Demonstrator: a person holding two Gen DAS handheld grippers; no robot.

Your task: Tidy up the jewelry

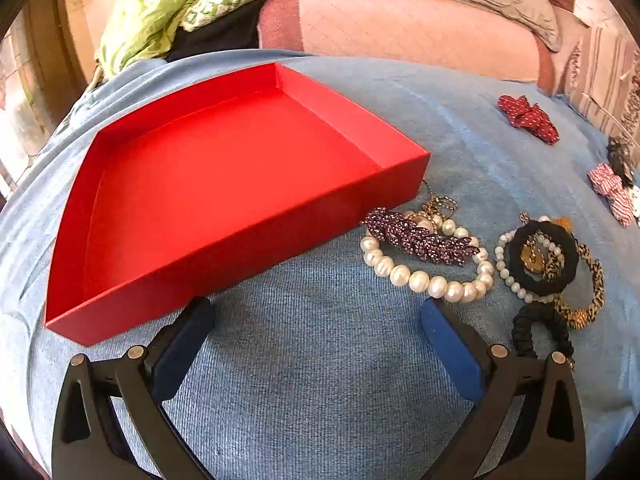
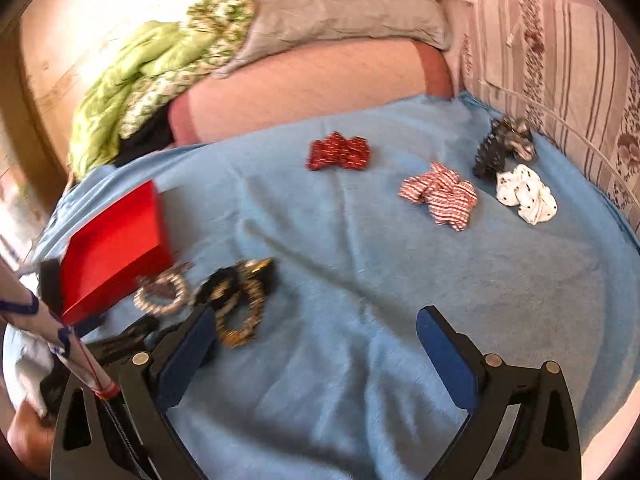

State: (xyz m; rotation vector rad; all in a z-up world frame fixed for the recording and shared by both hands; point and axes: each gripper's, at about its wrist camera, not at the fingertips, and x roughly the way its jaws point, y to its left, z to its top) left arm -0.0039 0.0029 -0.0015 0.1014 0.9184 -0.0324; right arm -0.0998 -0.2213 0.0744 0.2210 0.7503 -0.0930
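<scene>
An empty red box (image 1: 224, 184) lies on the blue blanket (image 1: 320, 360). Just right of it sits a pile of jewelry: a white pearl bracelet (image 1: 424, 276), a purple rhinestone brooch (image 1: 420, 236), a black ring-shaped hair tie (image 1: 542, 260) over small pearls and a leopard-print bangle (image 1: 592, 292). My left gripper (image 1: 316, 320) hovers open over bare blanket in front of the box, with the pearls just past its right finger. My right gripper (image 2: 316, 328) is open too, nothing between its fingers; the jewelry pile (image 2: 236, 296) lies by its left finger and the red box (image 2: 116, 248) further left.
Fabric scrunchies lie farther back on the blanket: dark red dotted (image 2: 338, 152), red-white striped (image 2: 440, 196), white dotted (image 2: 526, 196), and a dark hair claw (image 2: 504, 148). A pink mattress, grey pillow (image 2: 340, 8) and green quilt (image 2: 140, 80) lie behind. A hand and sleeve (image 2: 36, 360) show at lower left.
</scene>
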